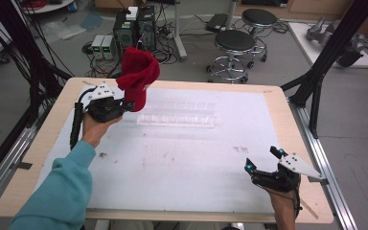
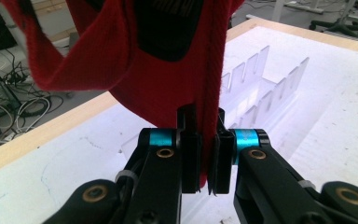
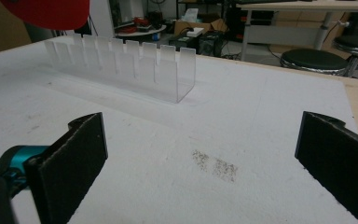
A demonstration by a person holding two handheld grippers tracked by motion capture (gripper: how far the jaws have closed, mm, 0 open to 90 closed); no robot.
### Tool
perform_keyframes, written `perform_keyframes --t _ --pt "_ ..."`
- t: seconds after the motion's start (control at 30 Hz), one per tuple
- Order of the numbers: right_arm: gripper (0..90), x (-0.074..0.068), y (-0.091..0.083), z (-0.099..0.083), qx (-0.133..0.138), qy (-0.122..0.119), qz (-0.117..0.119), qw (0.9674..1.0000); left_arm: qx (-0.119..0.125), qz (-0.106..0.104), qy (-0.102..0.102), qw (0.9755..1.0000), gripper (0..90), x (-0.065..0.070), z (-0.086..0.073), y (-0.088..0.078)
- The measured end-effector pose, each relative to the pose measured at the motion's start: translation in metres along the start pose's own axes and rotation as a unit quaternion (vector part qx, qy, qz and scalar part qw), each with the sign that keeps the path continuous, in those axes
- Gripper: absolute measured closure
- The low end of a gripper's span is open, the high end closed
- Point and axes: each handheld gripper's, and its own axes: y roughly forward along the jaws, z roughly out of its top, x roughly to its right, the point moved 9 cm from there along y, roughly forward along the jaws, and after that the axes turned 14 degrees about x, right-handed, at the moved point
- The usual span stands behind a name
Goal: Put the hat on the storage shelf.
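Note:
A red knitted hat (image 1: 138,79) hangs in the air over the table's far left part. My left gripper (image 1: 124,105) is shut on its lower edge. In the left gripper view the red hat (image 2: 135,70) rises from between the closed jaws of the left gripper (image 2: 205,154). A clear plastic slotted rack (image 1: 177,114) lies on the white mat just right of the hat. My right gripper (image 1: 263,160) stands open near the table's front right, holding nothing. In the right gripper view its wide-apart pads (image 3: 81,163) frame the rack (image 3: 126,65) farther off.
The table (image 1: 26,158) has a wooden rim around a white mat (image 1: 182,163). Black frame posts (image 1: 330,52) stand at both sides. Stools (image 1: 234,45), computers (image 1: 134,28) and cables lie on the floor beyond the far edge.

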Motion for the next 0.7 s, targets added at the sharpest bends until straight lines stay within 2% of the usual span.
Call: perform_keyframes --t 0.1,0.2,0.43,0.7 --pt "1.1 0.000 0.001 -0.005 0.005 0.001 0.002 1.0000 -0.005 0.006 0.002 1.0000 85.3 -0.002 -0.007 0.001" --pt "1.1 -0.001 0.004 -0.007 0.011 0.003 0.005 0.9999 -0.004 0.011 -0.008 0.9999 85.3 -0.003 -0.015 0.002" --pt "1.1 -0.002 0.015 -0.009 0.034 0.018 0.010 0.9992 -0.004 0.013 -0.010 0.9999 85.3 -0.004 -0.019 0.006" --pt "1.1 -0.004 0.030 -0.013 0.038 0.017 0.008 0.9991 -0.001 0.019 -0.013 0.9997 85.3 -0.004 -0.023 0.012"
